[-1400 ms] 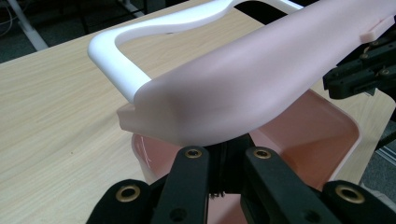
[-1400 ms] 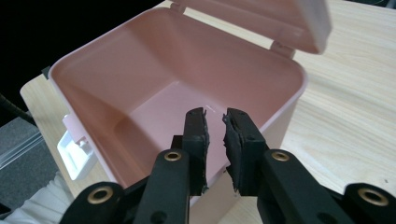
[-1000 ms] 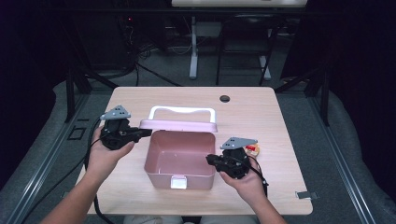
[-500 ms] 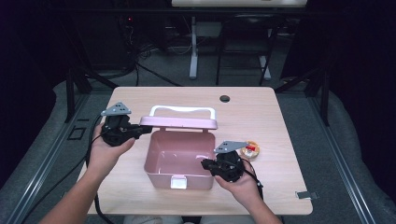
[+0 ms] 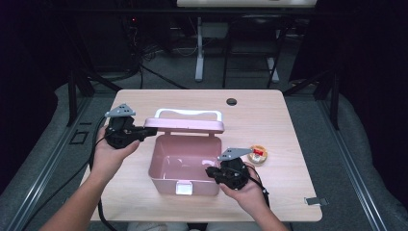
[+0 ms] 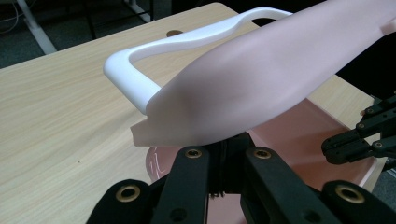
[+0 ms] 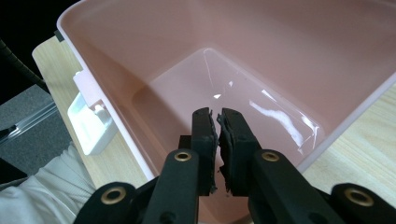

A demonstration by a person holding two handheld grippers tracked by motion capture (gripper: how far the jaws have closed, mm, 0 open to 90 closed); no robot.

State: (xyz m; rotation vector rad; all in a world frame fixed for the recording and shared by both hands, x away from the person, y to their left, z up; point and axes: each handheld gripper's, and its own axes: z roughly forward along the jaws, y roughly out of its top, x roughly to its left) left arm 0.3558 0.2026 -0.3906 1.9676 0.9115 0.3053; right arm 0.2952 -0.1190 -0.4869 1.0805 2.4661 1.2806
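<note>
Your left gripper is clamped on the left edge of the pink box's lid; in the left gripper view that lid hides the pads, so the pinch itself can't be seen. The pink box sits open at the table's middle, lid raised behind it, white handle on top, white latch in front. Your right gripper, jaws closed on nothing, hovers over the box's right rim. A small roll of tape lies just right of the box.
</note>
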